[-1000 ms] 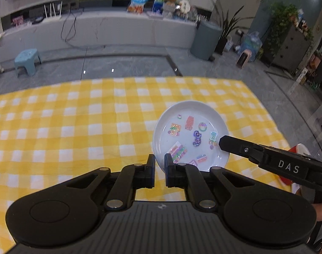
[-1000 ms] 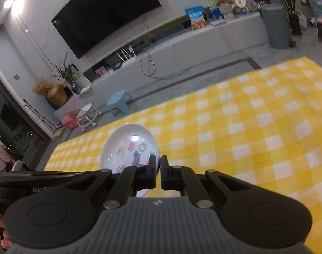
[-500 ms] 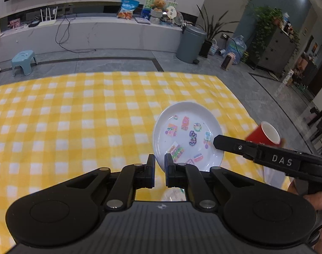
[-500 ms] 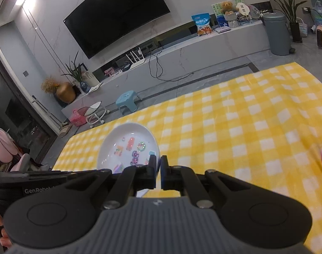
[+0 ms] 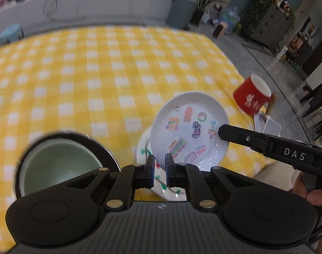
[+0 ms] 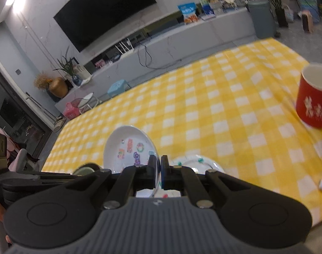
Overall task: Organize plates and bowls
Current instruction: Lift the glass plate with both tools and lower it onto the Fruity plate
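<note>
Above checked cloth, both grippers' fingers pinching sticker plate rim

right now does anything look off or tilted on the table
The sticker plate is off the yellow checked cloth, tilted, gripped at its rim by both the left gripper and the right gripper, above a floral plate. The red cup only looks slanted, likely from the lens. Nothing spilled or broken.
</note>
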Action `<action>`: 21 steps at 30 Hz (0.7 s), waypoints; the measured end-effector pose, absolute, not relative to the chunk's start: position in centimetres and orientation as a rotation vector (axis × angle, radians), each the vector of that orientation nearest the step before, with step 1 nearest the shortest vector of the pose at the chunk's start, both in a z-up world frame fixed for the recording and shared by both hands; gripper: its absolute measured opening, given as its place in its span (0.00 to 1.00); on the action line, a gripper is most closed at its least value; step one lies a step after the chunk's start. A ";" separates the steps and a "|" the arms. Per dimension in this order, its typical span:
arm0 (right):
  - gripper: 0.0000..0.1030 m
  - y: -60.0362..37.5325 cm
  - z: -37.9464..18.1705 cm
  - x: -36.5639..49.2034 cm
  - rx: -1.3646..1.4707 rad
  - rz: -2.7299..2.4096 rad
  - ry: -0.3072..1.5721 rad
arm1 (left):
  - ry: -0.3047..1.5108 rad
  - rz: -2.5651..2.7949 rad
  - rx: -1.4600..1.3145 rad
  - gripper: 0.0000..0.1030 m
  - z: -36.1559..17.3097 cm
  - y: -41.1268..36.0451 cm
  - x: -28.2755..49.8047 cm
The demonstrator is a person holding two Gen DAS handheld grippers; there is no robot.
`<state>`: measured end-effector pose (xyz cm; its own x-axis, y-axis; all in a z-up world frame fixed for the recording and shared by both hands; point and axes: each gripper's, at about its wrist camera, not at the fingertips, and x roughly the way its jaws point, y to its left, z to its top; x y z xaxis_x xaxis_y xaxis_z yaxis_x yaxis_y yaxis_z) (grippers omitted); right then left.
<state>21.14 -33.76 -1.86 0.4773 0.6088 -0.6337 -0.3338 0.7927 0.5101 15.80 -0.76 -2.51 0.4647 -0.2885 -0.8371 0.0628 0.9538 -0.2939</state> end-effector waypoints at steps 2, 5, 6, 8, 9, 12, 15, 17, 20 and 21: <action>0.02 -34.2 -2.9 21.2 0.351 0.577 0.935 | 1.092 -0.223 -0.230 0.10 -3.4 -1.3 15.7; 0.02 -35.1 -4.3 21.5 0.377 0.562 0.985 | 1.119 -0.235 -0.210 0.10 -4.4 -2.2 15.6; 0.02 -35.3 -4.8 21.6 0.381 0.556 1.000 | 1.130 -0.238 -0.206 0.10 -4.7 -2.4 15.7; 0.02 -35.5 -5.6 21.9 0.381 0.540 1.033 | 1.147 -0.237 -0.190 0.10 -5.4 -3.1 15.8; 0.02 -35.6 -6.1 22.0 0.375 0.535 1.049 | 1.140 -0.234 -0.169 0.10 -5.4 -3.4 15.8; 0.02 -35.6 -7.1 22.2 0.371 0.511 1.087 | 1.161 -0.228 -0.164 0.10 -5.9 -3.7 15.9; 0.03 -36.0 -7.6 22.4 0.378 0.497 1.101 | 1.166 -0.212 -0.139 0.10 -6.4 -4.2 16.1; 0.03 -36.0 -7.8 22.5 0.389 0.491 1.110 | 1.166 -0.197 -0.106 0.10 -6.7 -4.8 16.1; 0.05 -36.1 -8.2 22.5 0.405 0.476 1.130 | 1.170 -0.187 -0.073 0.10 -7.1 -5.4 16.0; 0.05 -36.1 -8.2 22.5 0.401 0.474 1.131 | 1.171 -0.187 -0.068 0.11 -7.1 -5.4 16.0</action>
<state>22.47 -36.07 -8.25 0.3468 0.5498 -0.7599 -0.1561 0.8327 0.5312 16.01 -5.44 -7.14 0.3756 -0.1815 -0.9089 0.1106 0.9824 -0.1505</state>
